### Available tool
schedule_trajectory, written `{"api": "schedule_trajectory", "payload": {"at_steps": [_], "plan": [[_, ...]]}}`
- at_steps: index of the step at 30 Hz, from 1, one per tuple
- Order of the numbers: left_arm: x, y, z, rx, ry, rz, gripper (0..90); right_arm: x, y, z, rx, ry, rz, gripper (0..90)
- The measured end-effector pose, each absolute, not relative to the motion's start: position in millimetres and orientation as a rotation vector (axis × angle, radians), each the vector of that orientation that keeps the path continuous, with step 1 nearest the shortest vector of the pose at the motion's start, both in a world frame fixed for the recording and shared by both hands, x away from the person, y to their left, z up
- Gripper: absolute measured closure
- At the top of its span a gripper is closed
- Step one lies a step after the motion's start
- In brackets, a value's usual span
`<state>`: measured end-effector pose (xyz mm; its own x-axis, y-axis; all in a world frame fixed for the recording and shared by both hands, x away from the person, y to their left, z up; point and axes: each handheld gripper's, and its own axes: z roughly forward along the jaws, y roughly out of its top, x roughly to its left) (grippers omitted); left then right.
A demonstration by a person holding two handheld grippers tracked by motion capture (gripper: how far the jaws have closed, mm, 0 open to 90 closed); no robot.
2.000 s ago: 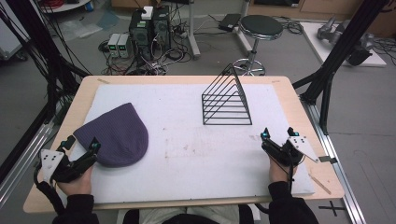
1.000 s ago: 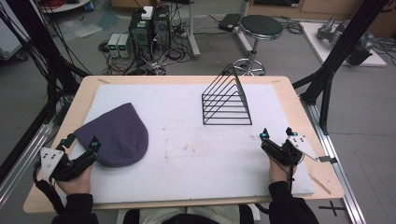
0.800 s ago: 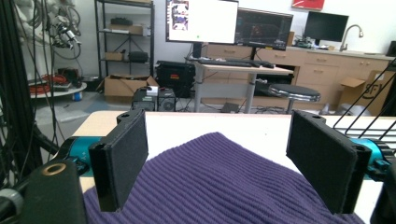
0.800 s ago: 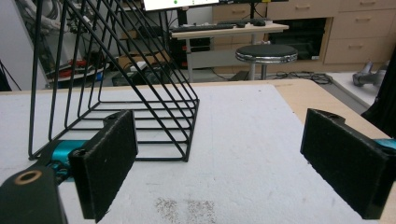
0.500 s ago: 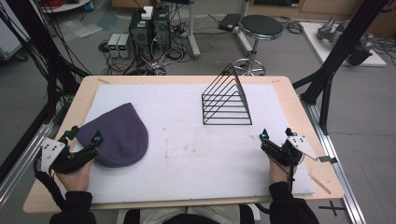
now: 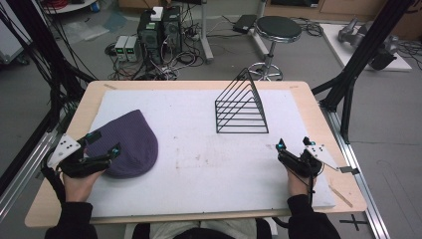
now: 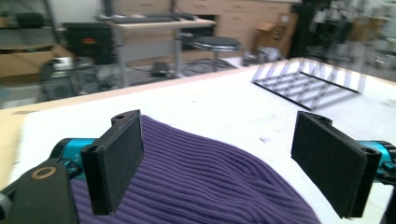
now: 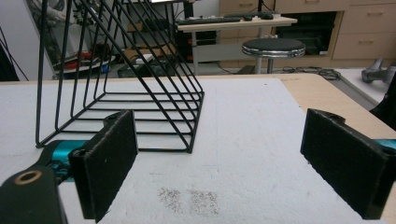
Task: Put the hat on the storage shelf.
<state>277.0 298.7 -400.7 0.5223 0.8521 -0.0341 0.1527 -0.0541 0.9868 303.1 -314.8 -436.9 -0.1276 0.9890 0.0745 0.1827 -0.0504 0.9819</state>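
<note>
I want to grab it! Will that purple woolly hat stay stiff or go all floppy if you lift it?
Probably floppy: the purple hat is ribbed knit lying flat on the white mat. It likely weighs little, and should bunch rather than slide if pushed.

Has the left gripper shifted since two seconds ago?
Yes. The left gripper has drawn toward the table's left edge and lifted over the purple beanie; its jaws have just been opening, nothing between them.
</note>
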Motion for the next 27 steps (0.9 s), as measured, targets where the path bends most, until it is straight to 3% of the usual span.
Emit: {"api": "schedule_trajectory", "payload": {"at_steps": [27], "plan": [[285,295,-422,1.878,0.791,0.492,17.4,306,-312,-438,1.282,1.467,1.27,10.3]]}}
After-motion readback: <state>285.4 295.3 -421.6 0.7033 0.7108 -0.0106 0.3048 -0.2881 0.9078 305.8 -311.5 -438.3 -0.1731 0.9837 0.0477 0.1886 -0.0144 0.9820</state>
